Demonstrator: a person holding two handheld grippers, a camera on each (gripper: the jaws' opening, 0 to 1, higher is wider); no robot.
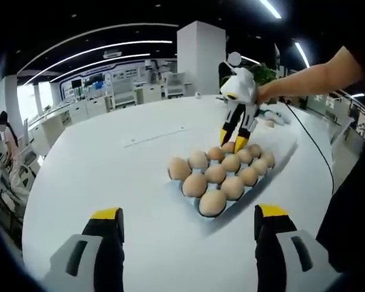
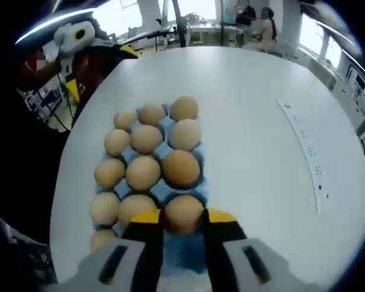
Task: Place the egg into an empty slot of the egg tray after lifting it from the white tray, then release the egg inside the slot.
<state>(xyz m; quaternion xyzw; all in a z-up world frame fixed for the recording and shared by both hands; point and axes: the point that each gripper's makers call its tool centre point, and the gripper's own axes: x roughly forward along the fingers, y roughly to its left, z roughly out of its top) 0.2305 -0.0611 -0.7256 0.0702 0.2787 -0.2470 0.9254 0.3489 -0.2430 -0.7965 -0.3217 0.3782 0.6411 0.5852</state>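
Observation:
A pale blue egg tray [image 1: 278, 159] lies on the white table, holding several brown eggs in rows. At its far end in the left gripper view, my right gripper [image 1: 233, 140] points down, shut on an egg [image 1: 229, 146]. In the right gripper view that egg [image 2: 184, 213] sits between the yellow fingertips of the right gripper [image 2: 182, 218], low over a slot at the near end of the tray [image 2: 185, 255]. My left gripper [image 1: 188, 213] stands open over bare table, short of the tray's near corner. It also appears as the left gripper [image 2: 100, 70] at the top left.
The round white table [image 1: 109, 164] has free room left of the tray. A thin marked strip [image 2: 304, 146] lies on it. A black cable [image 1: 316, 146] runs along the right. Something pale with an egg-like shape [image 1: 271, 121] lies behind the tray. People sit at desks far off.

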